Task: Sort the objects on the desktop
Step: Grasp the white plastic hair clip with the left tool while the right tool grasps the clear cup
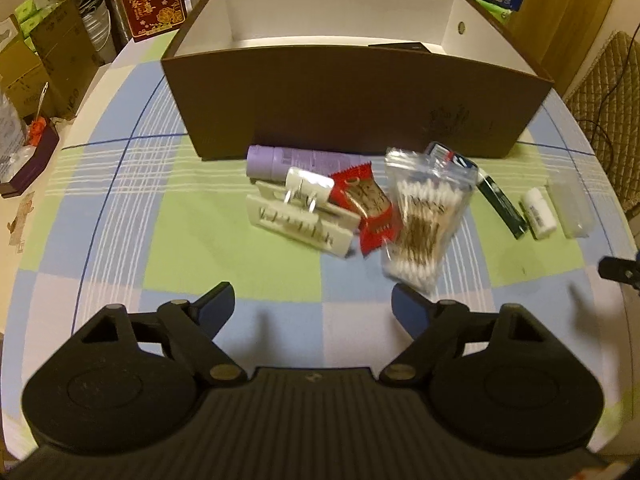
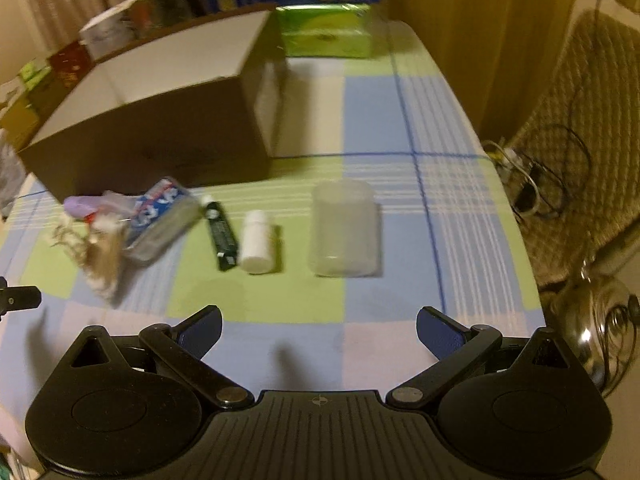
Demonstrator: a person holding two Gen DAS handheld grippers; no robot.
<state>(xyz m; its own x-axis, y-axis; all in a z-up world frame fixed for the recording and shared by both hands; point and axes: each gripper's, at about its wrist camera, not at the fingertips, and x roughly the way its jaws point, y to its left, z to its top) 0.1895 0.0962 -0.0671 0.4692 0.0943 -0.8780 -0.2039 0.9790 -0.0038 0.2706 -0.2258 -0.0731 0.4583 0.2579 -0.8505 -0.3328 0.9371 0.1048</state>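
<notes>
Left gripper [image 1: 313,306] nearest the lens, jaws spread wide, nothing between them, above the checked cloth [image 1: 192,232]. Right gripper [image 2: 319,330] likewise released and empty. Items lie in a row before the brown box [image 1: 352,108]: comb [image 1: 298,222] at 12 o'clock of the left gripper, red sachet [image 1: 370,210] touching it, swab bag [image 1: 424,220] at 1 o'clock. From the right view: green tube [image 2: 221,236] at 11 o'clock, white bottle [image 2: 257,242] just beside it, clear case [image 2: 345,230] at 12 o'clock.
</notes>
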